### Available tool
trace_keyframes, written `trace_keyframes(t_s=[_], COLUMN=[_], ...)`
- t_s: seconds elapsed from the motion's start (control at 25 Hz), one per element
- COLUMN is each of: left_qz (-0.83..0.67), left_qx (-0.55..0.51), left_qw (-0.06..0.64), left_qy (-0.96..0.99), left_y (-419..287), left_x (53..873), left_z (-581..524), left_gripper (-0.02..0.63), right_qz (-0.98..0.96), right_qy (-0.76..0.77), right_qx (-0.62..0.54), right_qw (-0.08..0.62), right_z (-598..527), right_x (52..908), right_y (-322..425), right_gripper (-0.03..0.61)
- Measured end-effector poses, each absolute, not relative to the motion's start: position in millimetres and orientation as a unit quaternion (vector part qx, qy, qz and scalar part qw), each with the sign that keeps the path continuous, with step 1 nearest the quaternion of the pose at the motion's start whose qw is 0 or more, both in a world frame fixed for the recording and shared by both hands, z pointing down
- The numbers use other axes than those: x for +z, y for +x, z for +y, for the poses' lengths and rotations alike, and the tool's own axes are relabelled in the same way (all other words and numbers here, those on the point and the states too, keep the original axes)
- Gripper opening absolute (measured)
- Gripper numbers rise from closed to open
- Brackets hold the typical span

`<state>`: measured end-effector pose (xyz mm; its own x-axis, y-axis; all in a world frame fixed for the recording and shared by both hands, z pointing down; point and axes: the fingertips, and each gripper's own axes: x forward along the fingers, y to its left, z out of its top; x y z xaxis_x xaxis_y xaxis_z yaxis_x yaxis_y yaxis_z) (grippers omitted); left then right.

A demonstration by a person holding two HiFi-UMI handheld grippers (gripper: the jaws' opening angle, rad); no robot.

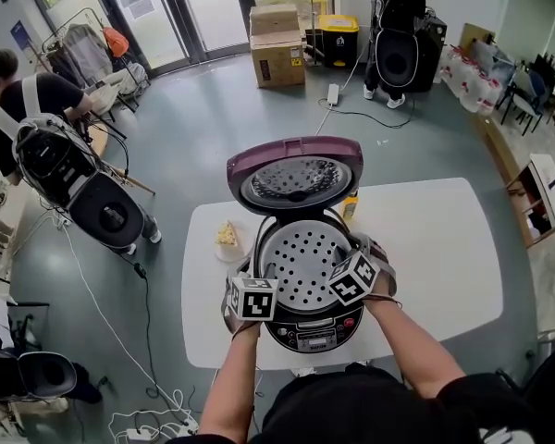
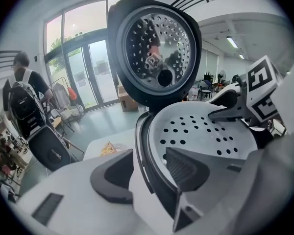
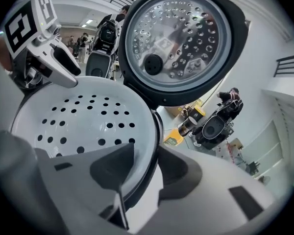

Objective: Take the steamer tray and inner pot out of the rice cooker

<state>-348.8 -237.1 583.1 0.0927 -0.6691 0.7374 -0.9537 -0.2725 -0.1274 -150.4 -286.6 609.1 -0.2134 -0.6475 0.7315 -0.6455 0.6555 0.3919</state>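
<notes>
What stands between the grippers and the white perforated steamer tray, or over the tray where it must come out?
Nothing visible. The purple rice cooker lid stands open behind the white perforated steamer tray, not over it. The left gripper and the right gripper each straddle its rim, jaws not yet pressing.

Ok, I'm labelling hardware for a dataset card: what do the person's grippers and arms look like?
Both the left gripper and right gripper have pale grey moulded jaws with dark ribbed pads. Each carries a white cube printed with black square markers. The person wears a black top; forearms uncovered.
</notes>
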Motion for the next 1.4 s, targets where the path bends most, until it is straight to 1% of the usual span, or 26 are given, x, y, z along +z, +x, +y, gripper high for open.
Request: trace_keyframes(t_s=[0.12, 0.28, 0.36, 0.56, 0.88, 1.04, 1.4], left_qz=[-0.563, -0.562, -0.563, -0.569, -0.583, -0.583, -0.566], left_qx=[0.361, 0.371, 0.373, 0.367, 0.352, 0.336, 0.313], left_qw=[0.194, 0.175, 0.168, 0.155, 0.11, 0.087, 0.046], left_qy=[0.718, 0.718, 0.718, 0.719, 0.724, 0.734, 0.761], left_y=[-344.5, -338.8, -337.4, -336.0, -338.9, -331.6, -311.3], left_x=[583.2, 581.0, 579.3, 567.2, 526.2, 500.5, 462.4], left_z=[-236.3, -233.4, -232.7, -232.8, -232.8, -230.5, -216.2], left_gripper=[0.173, 0.106, 0.091, 0.087, 0.089, 0.087, 0.091], right_qz=[-0.782, -0.783, -0.785, -0.789, -0.793, -0.798, -0.777], right_qy=[0.417, 0.422, 0.425, 0.43, 0.447, 0.459, 0.507], right_qx=[-0.01, -0.024, -0.029, -0.044, -0.066, -0.063, -0.084], right_qw=[0.463, 0.456, 0.451, 0.436, 0.408, 0.385, 0.363], right_z=[-286.0, -283.1, -282.3, -283.3, -284.9, -281.8, -258.2], right_x=[602.8, 596.4, 591.3, 575.3, 537.5, 510.8, 471.7], right_y=[-152.6, -153.8, -153.5, -152.9, -156.0, -148.2, -124.2], right_gripper=[0.121, 0.12, 0.12, 0.12, 0.118, 0.115, 0.107])
